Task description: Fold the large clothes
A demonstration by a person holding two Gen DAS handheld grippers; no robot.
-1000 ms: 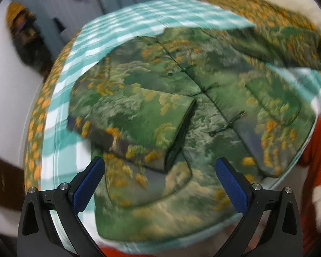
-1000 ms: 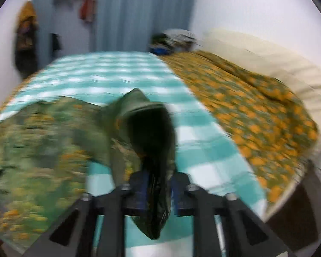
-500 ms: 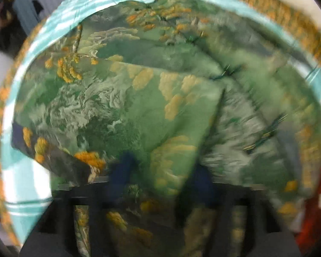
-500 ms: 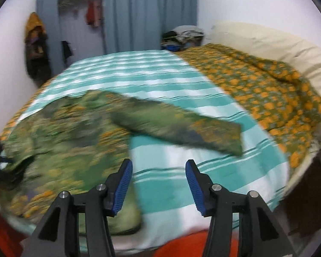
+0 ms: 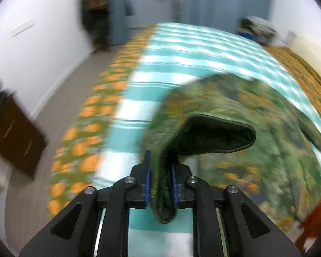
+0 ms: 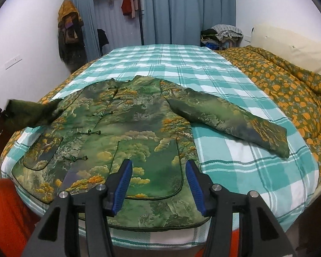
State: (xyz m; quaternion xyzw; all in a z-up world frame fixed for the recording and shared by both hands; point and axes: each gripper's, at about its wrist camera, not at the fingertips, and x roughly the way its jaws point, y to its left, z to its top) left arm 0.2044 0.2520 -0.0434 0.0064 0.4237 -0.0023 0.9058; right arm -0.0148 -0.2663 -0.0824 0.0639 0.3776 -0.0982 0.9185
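Observation:
A green padded jacket (image 6: 139,128) with an orange landscape print lies front-up on the checked bed. Its right sleeve (image 6: 235,122) is stretched flat out to the right. My left gripper (image 5: 160,171) is shut on the cuff of the left sleeve (image 5: 214,132), which fills the gap between the blue pads and shows its dark lining; the jaws are easing open. In the right wrist view that sleeve (image 6: 30,111) hangs lifted off the bed's left side. Over the jacket's front hem, my right gripper (image 6: 158,167) is open and holds nothing.
The teal checked sheet (image 6: 235,171) covers the bed, with an orange-flowered duvet (image 6: 289,85) bunched along the right. A brown cabinet (image 5: 12,137) stands on the floor at the left. A person's orange clothing (image 6: 8,214) shows at the near bed edge.
My left gripper closed on the folded left sleeve's cuff and pulled it up and out to the left. My right gripper let go of the right sleeve, which now lies flat, and swung back over the hem.

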